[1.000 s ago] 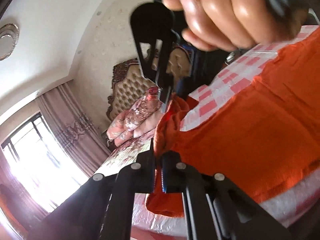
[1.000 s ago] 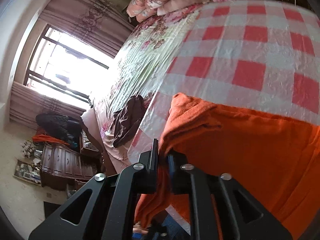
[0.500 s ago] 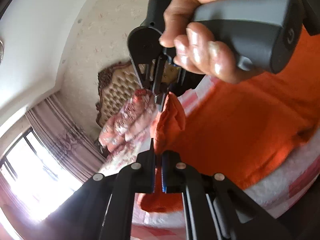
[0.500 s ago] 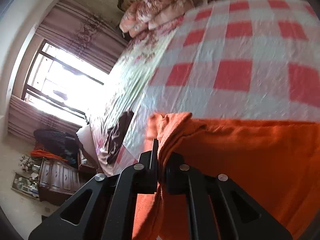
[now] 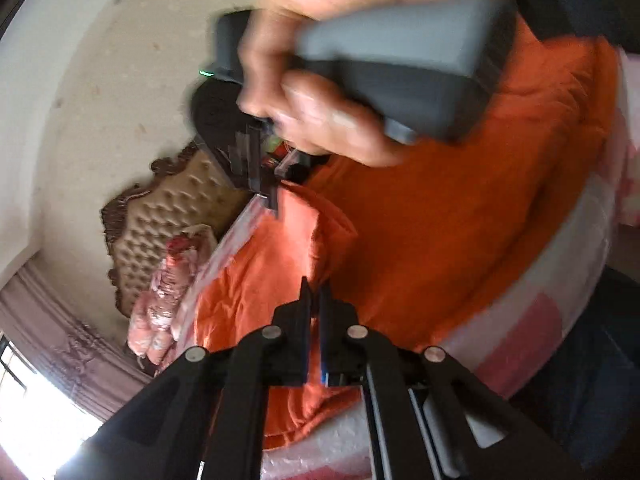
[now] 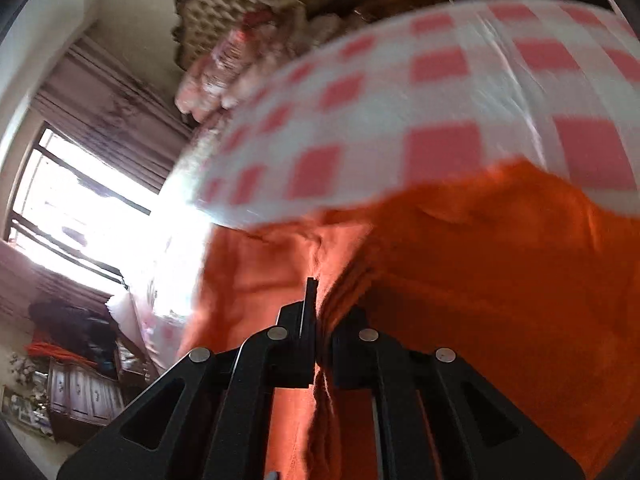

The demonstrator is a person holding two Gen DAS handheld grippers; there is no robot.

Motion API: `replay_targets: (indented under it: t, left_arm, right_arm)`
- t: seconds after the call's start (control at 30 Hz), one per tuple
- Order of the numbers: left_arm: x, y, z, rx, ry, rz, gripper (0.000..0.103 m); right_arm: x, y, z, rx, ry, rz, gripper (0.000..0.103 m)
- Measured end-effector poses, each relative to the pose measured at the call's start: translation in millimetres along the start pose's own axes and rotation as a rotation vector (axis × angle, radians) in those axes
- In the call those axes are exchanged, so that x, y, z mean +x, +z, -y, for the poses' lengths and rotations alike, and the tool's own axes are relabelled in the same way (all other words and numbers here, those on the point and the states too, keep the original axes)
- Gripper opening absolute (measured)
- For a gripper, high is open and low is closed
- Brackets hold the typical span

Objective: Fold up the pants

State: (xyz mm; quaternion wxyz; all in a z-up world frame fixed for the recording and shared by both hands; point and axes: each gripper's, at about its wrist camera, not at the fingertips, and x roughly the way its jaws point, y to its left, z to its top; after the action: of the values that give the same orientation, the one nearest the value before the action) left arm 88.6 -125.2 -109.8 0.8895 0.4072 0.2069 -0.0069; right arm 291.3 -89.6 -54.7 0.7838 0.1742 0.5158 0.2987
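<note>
The orange pants (image 5: 440, 208) lie on a bed covered with a red-and-white checked sheet (image 6: 440, 92). My left gripper (image 5: 315, 292) is shut on an edge of the pants and holds it lifted off the sheet. The right gripper (image 5: 266, 196) shows ahead in the left wrist view, held by a hand, pinching the same lifted edge further along. In the right wrist view my right gripper (image 6: 320, 292) is shut on a bunched fold of the pants (image 6: 500, 280). Both views are motion-blurred.
A tufted headboard (image 5: 168, 216) and pink floral pillows (image 5: 168, 292) stand at the bed's head. A bright window with curtains (image 6: 72, 208) is to the side. A wooden dresser (image 6: 80, 392) stands on the floor beside the bed.
Both grippers have carried the held pants edge across over the rest of the garment. More orange cloth now fills both views, and the right gripper sits closer to the left one.
</note>
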Motion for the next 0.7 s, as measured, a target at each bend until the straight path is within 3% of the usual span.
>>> replay_targets:
  t: [0.3,0.4,0.57,0.6,0.63,0.67,0.7]
  left_arm:
    - [-17.5,3.2,-20.1,-0.051,0.002,0.025,0.003]
    - [-14.7,2.0,-19.9,-0.054,-0.045,0.008,0.003]
    - [-3.7,-1.9,-33.2,-0.103,-0.100,0.003,0.006]
    - [0.1,-2.4,-35.3,-0.129,-0.154,-0.010,0.013]
    - [0.6,-4.3,-34.6,-0.139,-0.175,-0.015,0.035]
    - [-3.6,-6.4,-39.0,-0.151,-0.163,0.012,0.046]
    - [-10.3,-8.3,-44.2,-0.166,-0.156,0.045,0.059]
  right_arm:
    - [-28.3,-11.8,-17.3,-0.079,-0.053,0.090,0.006]
    - [-18.0,-13.8,-2.4,-0.066,-0.109,0.050,0.006]
    - [-14.2,-19.5,3.1,-0.078,-0.127,0.049,0.007]
    - [-13.6,-20.9,2.7,-0.088,-0.134,0.049,0.007]
    - [-13.7,-20.8,1.3,-0.097,-0.145,0.046,0.008]
    - [-16.0,-21.7,-0.9,-0.103,-0.174,0.050,0.013]
    - [-20.1,-23.6,-4.4,-0.110,-0.219,0.067,0.028]
